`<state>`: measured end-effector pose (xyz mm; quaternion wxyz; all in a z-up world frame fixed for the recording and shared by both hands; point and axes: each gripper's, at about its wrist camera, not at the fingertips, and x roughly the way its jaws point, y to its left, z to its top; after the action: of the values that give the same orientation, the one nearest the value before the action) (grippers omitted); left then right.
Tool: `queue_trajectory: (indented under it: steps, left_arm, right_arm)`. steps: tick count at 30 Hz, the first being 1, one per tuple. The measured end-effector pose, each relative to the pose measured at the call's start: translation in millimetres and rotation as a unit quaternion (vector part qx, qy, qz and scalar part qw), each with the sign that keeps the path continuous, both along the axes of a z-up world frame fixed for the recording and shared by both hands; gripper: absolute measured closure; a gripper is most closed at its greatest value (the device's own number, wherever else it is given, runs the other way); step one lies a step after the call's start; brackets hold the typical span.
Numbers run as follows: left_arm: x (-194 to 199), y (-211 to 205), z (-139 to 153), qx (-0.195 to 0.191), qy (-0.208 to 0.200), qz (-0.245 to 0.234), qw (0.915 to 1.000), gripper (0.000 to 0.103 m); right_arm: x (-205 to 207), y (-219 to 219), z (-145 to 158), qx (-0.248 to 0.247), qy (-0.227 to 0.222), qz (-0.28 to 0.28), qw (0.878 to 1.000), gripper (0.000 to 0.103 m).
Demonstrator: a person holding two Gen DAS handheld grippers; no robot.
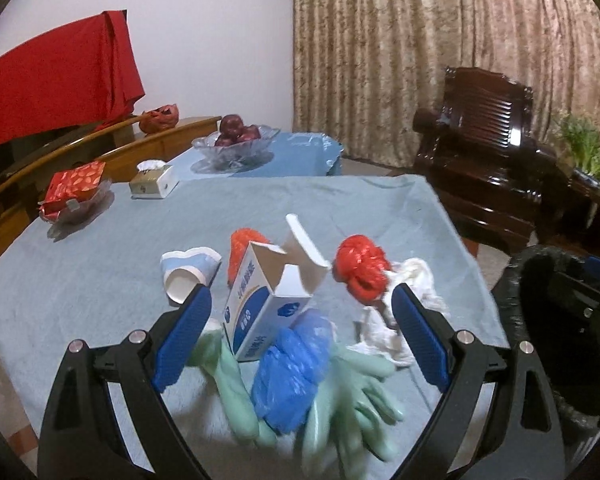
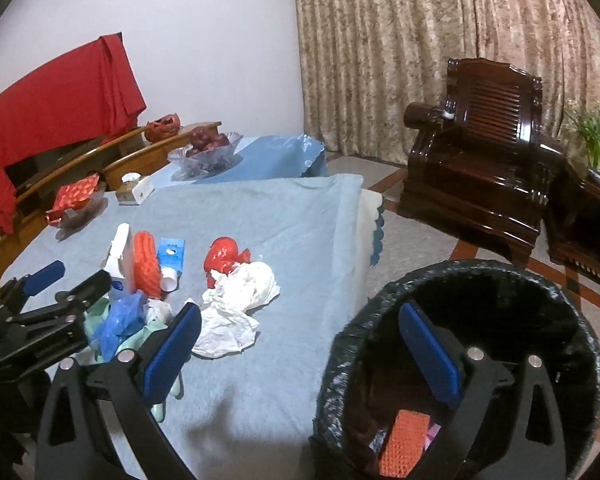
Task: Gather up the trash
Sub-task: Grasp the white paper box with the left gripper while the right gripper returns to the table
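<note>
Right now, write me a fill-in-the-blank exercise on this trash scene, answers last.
1. The right gripper hangs with its far finger over the black-lined ____.
2. The open left gripper frames a white and blue ____.
3. The green rubber gloves lie under a crumpled ____ plastic bag.
4. The glass bowl holds dark red ____.

Answers: trash bin; carton; blue; fruit

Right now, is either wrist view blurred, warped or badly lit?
Left wrist view: the pale green rubber gloves and crumpled blue plastic bag near the lens are smeared, while the open white-and-blue cardboard box stays readable. Right wrist view: sharper; the black-lined trash bin is dark inside. Both: fisheye bending, black corners.
</note>
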<state>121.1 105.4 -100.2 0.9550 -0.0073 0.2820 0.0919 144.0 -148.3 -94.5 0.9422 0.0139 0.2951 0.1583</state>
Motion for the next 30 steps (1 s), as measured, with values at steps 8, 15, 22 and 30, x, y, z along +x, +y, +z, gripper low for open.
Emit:
queue_trajectory:
  steps: [8, 15, 22, 30]
  left_arm:
    - [28, 12, -22, 0.005, 0.017, 0.020, 0.9996, 0.016]
    - [43, 17, -31, 0.004, 0.020, 0.027, 0.9994, 0.022]
    - [46, 26, -35, -0.007, 0.026, 0.023, 0.9994, 0.040]
    - [48, 34, -38, -0.023, 0.028, 0.016, 0.9992, 0.056]
  right_arm:
    - [20, 19, -16, -0.002, 0.019, 0.012, 1.000, 0.006]
    - [35, 37, -23, -0.006, 0.027, 0.025, 0.999, 0.006]
    - [44, 58, -36, -0.018, 0.041, 0.047, 0.998, 0.010]
    - [58, 76, -49, -0.024, 0.063, 0.061, 0.996, 0.023]
